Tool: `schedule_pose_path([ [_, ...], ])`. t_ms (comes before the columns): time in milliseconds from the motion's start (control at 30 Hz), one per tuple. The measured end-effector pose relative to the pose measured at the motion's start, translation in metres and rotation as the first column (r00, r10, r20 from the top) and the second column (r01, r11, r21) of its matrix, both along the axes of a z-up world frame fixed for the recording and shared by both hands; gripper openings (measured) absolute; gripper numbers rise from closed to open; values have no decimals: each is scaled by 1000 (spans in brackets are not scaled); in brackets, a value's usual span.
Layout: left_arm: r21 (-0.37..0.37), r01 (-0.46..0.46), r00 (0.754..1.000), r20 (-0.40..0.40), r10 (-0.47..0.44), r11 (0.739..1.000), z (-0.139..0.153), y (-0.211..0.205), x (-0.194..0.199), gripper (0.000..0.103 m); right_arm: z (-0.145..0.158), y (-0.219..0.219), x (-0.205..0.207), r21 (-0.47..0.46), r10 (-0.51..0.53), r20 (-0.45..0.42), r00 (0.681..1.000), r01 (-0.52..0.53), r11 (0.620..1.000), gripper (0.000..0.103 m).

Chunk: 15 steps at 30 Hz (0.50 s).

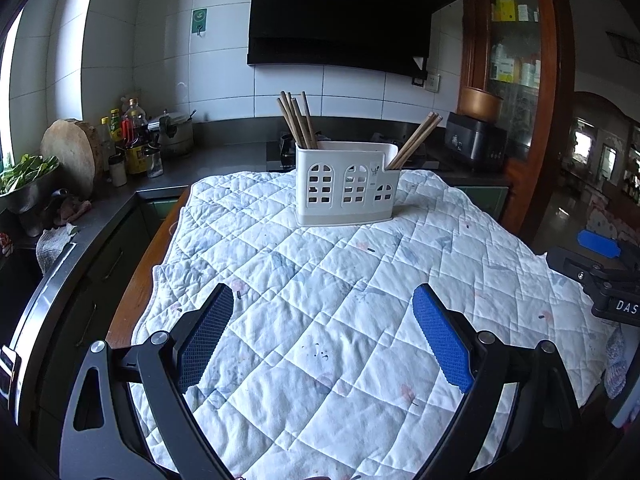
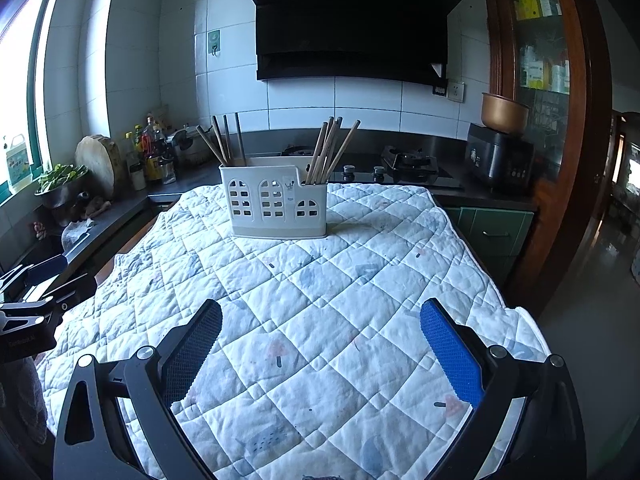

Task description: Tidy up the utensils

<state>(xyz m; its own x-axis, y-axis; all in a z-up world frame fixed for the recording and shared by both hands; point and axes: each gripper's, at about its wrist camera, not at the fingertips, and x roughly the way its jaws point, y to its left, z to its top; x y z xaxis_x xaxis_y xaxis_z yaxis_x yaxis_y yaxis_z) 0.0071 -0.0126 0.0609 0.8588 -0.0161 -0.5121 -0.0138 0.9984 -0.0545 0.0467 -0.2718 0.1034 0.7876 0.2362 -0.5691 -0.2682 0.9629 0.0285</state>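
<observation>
A white utensil holder with arched cut-outs stands upright at the far end of a quilted white cloth. Wooden chopsticks lean out of it in two bunches: one in its left compartment, one in its lower right compartment. My left gripper hovers open over the near part of the cloth, nothing between its blue pads. My right gripper is also open and empty, well short of the holder.
The cloth covers a wooden table. Behind it runs a dark counter with a gas hob, a rice cooker, bottles, a round wooden block and a bowl of greens. A wooden cabinet stands at right.
</observation>
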Motion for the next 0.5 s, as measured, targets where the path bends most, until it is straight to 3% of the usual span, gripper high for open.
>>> schedule_pose_path([
  [500, -5, 4, 1000, -15, -4, 1000, -5, 0, 2, 91, -3, 4, 1, -9, 15, -12, 1000, -15, 1000, 96],
])
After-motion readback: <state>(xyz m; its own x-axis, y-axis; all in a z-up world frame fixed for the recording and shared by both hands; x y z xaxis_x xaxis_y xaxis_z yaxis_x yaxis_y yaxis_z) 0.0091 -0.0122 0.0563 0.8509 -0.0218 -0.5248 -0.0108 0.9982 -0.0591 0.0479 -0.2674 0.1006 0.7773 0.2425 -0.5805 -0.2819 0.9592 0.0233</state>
